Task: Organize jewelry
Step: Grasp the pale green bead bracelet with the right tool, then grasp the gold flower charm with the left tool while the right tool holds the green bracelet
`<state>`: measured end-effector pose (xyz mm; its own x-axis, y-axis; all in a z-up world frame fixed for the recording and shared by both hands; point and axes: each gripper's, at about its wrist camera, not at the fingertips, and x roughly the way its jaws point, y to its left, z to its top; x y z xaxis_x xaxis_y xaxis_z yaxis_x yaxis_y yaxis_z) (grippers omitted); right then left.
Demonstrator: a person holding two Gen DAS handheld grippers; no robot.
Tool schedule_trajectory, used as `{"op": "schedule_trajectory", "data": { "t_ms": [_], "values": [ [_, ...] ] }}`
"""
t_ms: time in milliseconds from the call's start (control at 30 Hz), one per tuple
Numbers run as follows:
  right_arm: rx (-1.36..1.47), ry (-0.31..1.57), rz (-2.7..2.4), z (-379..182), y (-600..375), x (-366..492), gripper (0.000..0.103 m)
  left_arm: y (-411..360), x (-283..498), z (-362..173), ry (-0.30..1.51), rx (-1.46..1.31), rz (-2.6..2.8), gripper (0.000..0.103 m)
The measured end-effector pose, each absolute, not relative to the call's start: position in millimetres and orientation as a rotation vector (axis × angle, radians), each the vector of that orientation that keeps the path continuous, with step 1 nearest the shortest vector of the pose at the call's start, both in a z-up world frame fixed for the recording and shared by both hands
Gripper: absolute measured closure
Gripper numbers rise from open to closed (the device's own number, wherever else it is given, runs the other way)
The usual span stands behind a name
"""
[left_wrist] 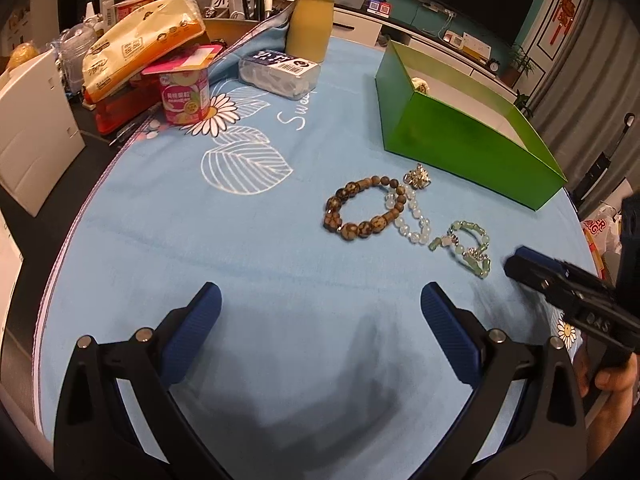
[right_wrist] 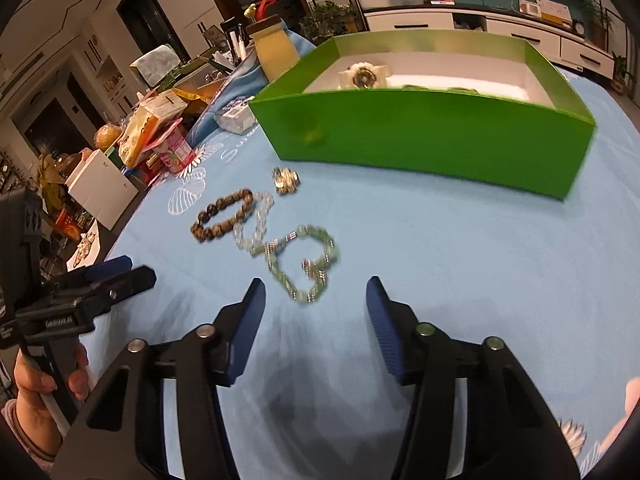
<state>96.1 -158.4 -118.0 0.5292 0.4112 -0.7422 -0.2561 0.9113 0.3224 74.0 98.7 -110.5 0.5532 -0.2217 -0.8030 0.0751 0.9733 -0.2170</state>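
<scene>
A brown bead bracelet [left_wrist: 362, 210] [right_wrist: 224, 214], a clear bead bracelet [left_wrist: 412, 218] [right_wrist: 256, 220], a pale green bead bracelet [left_wrist: 466, 246] [right_wrist: 304, 266] and a small silver piece [left_wrist: 418, 176] [right_wrist: 286, 180] lie on the blue cloth. An open green box [left_wrist: 460, 140] [right_wrist: 420, 136] stands behind them with a pale item [right_wrist: 362, 74] inside. My left gripper [left_wrist: 320, 312] is open and empty, short of the bracelets. My right gripper [right_wrist: 316, 300] is open and empty, just before the green bracelet; it shows in the left wrist view [left_wrist: 520, 264].
Clutter stands at the cloth's far left: a yogurt cup [left_wrist: 186, 96], a snack bag [left_wrist: 144, 44], a yellow bottle [left_wrist: 310, 20], a clear plastic case [left_wrist: 278, 70] and a white box [left_wrist: 32, 128]. The round table's edge [left_wrist: 80, 216] curves on the left.
</scene>
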Motion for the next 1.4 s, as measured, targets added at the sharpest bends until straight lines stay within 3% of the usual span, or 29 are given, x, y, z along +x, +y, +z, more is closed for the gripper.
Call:
{"op": "schedule_trajectory", "data": {
  "t_ms": [200, 367, 433, 1100, 1300, 1400],
  "values": [
    [0.108, 0.934, 0.388, -123.1, -143.5, 124.5, 0.060, 94.5, 83.1, -107.9, 0.954, -0.158, -0.206, 0.002],
    [0.018, 0.943, 0.375, -133.0, -130.6, 133.3, 0.074, 91.3, 89.4, -107.6, 0.951, -0.153, -0.222, 0.002],
    [-0.027, 0.935, 0.372, -134.2, -126.2, 133.1, 0.094, 90.2, 92.3, -108.5, 0.954, -0.153, -0.226, 0.002],
    [0.168, 0.758, 0.296, -85.1, -205.7, 93.6, 0.095, 11.9, 142.3, -89.7, 0.873, -0.007, -0.408, 0.003],
    [0.191, 0.767, 0.309, -91.2, -208.9, 88.2, 0.095, -9.9, 166.5, -101.8, 0.914, 0.046, -0.439, 0.024],
    [0.205, 0.764, 0.317, -91.7, -210.4, 86.0, 0.095, -14.6, 176.8, -109.2, 0.937, 0.063, -0.435, 0.040]
  ]
}}
